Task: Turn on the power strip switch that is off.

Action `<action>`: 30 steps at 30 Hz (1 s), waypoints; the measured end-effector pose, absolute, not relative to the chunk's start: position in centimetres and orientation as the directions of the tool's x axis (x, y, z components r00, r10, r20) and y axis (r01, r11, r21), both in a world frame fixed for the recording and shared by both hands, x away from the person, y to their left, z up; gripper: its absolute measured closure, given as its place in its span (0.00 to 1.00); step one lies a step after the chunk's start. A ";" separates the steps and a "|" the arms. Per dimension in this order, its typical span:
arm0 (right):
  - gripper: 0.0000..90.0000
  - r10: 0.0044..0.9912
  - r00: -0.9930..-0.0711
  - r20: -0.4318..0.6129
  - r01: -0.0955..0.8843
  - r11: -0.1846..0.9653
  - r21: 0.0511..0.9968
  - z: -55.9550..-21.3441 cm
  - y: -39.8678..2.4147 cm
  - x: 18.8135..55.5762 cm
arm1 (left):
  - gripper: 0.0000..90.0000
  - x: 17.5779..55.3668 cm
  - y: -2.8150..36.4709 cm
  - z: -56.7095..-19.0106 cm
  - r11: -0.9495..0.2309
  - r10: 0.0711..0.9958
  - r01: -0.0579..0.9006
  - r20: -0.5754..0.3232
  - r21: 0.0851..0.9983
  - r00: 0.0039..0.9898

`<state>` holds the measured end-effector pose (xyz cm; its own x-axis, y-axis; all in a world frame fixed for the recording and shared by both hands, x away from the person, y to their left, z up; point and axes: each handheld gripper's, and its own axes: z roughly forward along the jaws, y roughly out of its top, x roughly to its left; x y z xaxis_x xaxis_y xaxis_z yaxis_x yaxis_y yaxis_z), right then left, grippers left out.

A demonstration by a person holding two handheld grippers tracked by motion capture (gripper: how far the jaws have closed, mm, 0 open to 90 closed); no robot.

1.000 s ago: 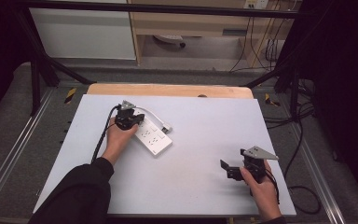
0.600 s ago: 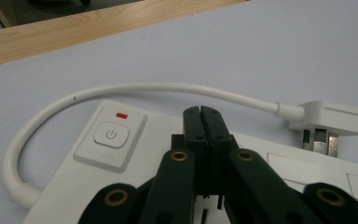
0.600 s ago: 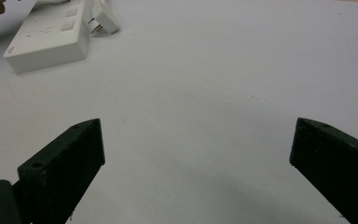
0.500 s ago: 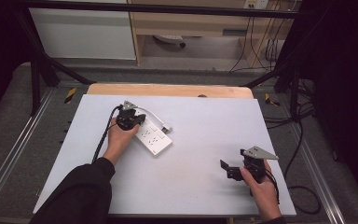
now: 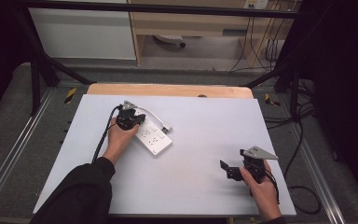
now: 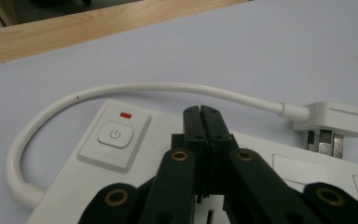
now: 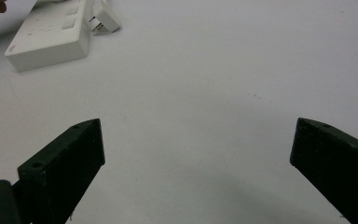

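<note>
A white power strip [image 5: 154, 139] lies on the white table top [image 5: 205, 116], left of centre. Its short white cable [image 6: 158, 87] loops round to a white plug [image 6: 333, 120] lying beside it. My left gripper [image 5: 133, 120] is over the strip's far end, jaws shut with nothing between them. In the left gripper view the left gripper [image 6: 200, 112] points at the strip's top face [image 6: 74, 186], just right of the power button [image 6: 115, 135] with its red mark. My right gripper [image 5: 232, 161] is held at the front right, open and empty. In its own view the right gripper [image 7: 199, 135] faces bare table, the power strip [image 7: 51, 35] far off.
A wooden strip [image 5: 168, 89] runs along the table's far edge. Black cables [image 5: 303, 140] trail on the floor to the right, and metal rails [image 5: 9, 158] flank the table. Shelving and a white cabinet [image 5: 84, 32] stand behind.
</note>
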<state>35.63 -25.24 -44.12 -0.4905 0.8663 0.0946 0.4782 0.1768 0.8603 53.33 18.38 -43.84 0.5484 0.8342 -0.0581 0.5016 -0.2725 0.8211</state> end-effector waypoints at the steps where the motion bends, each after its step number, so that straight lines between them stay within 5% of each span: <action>1: 0.04 0.866 -0.491 0.095 0.478 0.176 0.860 -44.1 -25.2 35.6 | 1.00 53.3 18.4 -43.8 -0.274 0.834 0.501 -0.057 0.821 0.549; 30: 0.04 0.865 -0.493 0.096 0.479 0.178 0.859 -44.1 -25.2 35.6 | 1.00 53.5 18.5 -44.0 -0.269 0.830 0.497 -0.064 0.825 0.554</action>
